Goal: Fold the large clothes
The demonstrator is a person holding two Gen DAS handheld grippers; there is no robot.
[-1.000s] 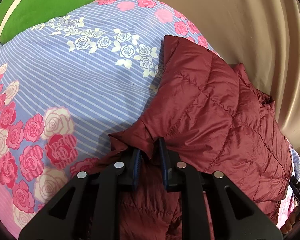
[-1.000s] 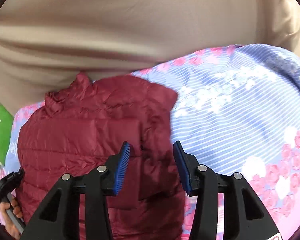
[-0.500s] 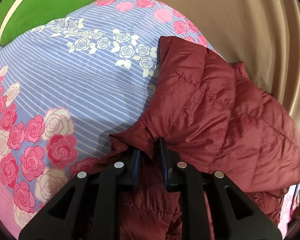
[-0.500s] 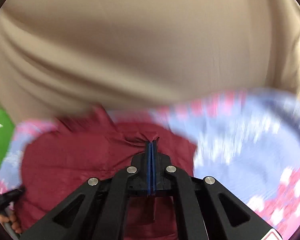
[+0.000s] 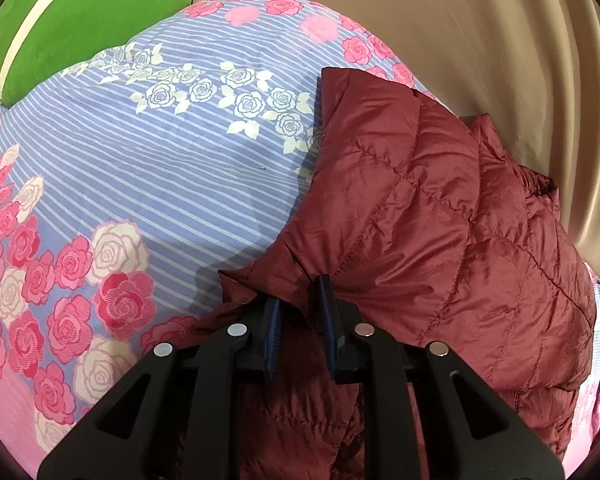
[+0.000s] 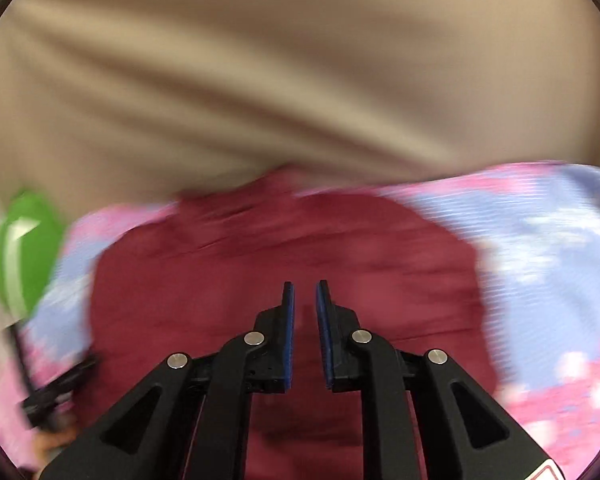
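Note:
A maroon quilted puffer jacket lies folded over on a bed with a blue striped, rose-patterned sheet. My left gripper is shut on a fold of the jacket's near edge, with fabric pinched between its blue pads. In the blurred right wrist view the jacket lies below my right gripper. That gripper's jaws stand a little apart with nothing between them, above the jacket's middle. The left gripper's black frame shows at the lower left of that view.
A green pillow with a white stripe lies at the bed's far left corner; it also shows in the right wrist view. A beige curtain hangs along the far side of the bed, close behind the jacket.
My right gripper shut on the jacket, carried a flap across it, then opened and let go. The jacket now lies folded over more flatly. My left gripper kept its hold.

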